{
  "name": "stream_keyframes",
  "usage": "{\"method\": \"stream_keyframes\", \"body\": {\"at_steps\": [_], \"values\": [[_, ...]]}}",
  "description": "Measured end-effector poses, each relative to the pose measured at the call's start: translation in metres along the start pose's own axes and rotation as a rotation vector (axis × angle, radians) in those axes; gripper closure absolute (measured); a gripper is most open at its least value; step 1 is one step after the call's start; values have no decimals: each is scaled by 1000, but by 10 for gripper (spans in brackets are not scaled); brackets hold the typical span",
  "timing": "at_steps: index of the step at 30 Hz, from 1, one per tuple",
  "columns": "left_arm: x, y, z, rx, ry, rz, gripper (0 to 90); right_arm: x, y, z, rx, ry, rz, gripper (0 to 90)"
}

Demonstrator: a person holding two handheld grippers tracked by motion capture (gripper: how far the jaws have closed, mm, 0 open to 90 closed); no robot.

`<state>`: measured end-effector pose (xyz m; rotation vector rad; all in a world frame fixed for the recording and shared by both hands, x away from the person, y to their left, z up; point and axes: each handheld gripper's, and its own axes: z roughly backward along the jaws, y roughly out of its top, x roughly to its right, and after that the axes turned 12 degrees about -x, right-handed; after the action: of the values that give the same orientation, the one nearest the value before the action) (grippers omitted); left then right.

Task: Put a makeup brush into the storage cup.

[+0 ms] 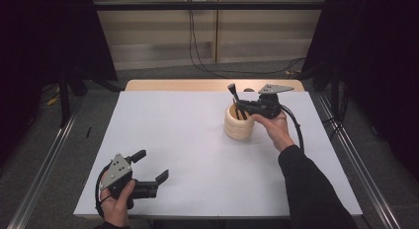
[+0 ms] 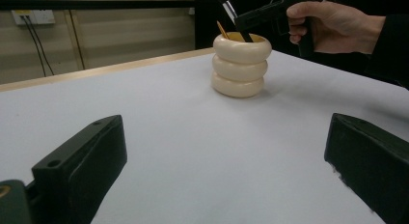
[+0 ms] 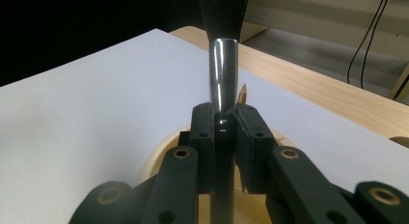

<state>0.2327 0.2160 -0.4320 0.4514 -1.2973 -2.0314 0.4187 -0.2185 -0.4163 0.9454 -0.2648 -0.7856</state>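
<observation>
While the grip holds: right gripper (image 1: pixel 239 103) is clamped on the handle of a makeup brush (image 3: pixel 223 74), its bristles up and its lower end inside a cream ribbed holder (image 1: pixel 239 123) toward the far right of the white table (image 1: pixel 197 155).

Left side: left gripper (image 1: pixel 153 166) sits low at the near left edge, jaws spread wide with nothing between them, well apart from the holder.

Risk, tipping: the holder stands free on the table with no hand steadying it; a sideways pull on the brush could, by my reading, lever against the rim and tip or slide it.

Risk, slipping: the brush's ferrule (image 3: pixel 223 69) is shiny metal and the handle looks smooth, so it may twist or slide in the jaws if the squeeze eases.

Risk, snagging: a thin wooden stick (image 2: pixel 222 29) leans inside the same holder, just beside the brush; dragging the brush across could catch it and flick it out.

Count, grippers: two.

Count, holders: one, shaped as three stacked rings.

Count, brushes: one seen for certain.

Count, sticks: one tip seen in the gripper views; whether more lie inside the holder cannot be told.

Count, hands: two, one on each gripper.
</observation>
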Motion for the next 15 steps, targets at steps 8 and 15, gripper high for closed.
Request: {"method": "stream_keyframes", "body": {"at_steps": [8,15], "values": [[-1,0,-1,0,-7,-3,11,1,-2,-1,-1,3,-7,782],[-1,0,-1,-5,1,-1,11,2,-3,0,-5,5,-6,753]]}}
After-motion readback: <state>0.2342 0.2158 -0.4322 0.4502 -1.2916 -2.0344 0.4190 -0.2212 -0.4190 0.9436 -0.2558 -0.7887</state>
